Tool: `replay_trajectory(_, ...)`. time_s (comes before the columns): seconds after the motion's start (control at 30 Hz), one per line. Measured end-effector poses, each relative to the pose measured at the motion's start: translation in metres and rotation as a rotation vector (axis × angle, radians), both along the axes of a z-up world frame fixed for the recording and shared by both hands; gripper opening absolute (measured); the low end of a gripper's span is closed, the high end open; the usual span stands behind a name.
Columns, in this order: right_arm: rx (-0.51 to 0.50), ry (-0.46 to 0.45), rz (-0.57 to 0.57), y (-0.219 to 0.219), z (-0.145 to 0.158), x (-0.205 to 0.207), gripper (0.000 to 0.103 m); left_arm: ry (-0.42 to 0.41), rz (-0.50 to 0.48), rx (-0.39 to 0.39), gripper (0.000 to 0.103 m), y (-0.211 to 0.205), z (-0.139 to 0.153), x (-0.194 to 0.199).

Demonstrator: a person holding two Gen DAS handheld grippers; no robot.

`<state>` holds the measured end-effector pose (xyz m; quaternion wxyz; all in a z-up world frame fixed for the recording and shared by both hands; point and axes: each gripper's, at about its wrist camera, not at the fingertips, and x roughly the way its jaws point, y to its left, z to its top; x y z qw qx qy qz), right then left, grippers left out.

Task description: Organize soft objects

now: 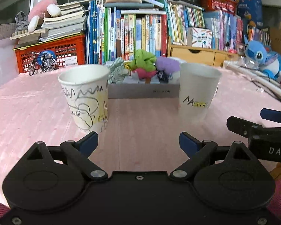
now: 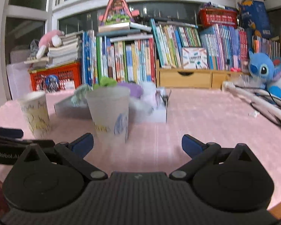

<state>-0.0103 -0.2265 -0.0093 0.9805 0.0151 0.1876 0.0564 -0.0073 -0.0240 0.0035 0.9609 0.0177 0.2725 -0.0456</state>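
Note:
A low grey box (image 1: 143, 91) (image 2: 69, 108) on the pink table cover holds several soft things: a green one (image 1: 145, 60), a purple one (image 1: 167, 64), a pale striped cloth (image 1: 118, 71). Two paper cups stand in front of it: a scribbled cup (image 1: 85, 97) (image 2: 35, 113) on the left and a whiter cup (image 1: 198, 91) (image 2: 110, 112) on the right. My left gripper (image 1: 138, 142) is open and empty, just short of the cups. My right gripper (image 2: 137, 144) is open and empty too, its left finger near the whiter cup. It shows at the right edge of the left wrist view (image 1: 260, 127).
Shelves of books (image 1: 140, 30) and a red crate (image 1: 52, 53) stand behind the table. A blue plush toy (image 1: 262, 56) (image 2: 269, 75) and white tubes (image 1: 258, 78) lie at the right. A small model bicycle (image 1: 42, 63) stands at the back left.

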Motion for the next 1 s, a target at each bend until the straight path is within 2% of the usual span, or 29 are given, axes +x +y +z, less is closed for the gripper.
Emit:
replay_trajectory(0.37,-0.030,0.062,-0.016,0.005,-0.019,0.002,0.103,0.034,0.028,0.006,0.096,0.003,-0.020,0.005)
replay_trajectory(0.7,-0.052,0.088,-0.007,0.008,-0.027,0.005,0.103,0.037,0.031,0.021,0.103,0.002,-0.021,0.009)
replay_trajectory(1.0,-0.056,0.111,0.024,0.009,-0.026,0.010,0.103,0.056,0.038,0.023,0.103,0.002,-0.020,0.012)
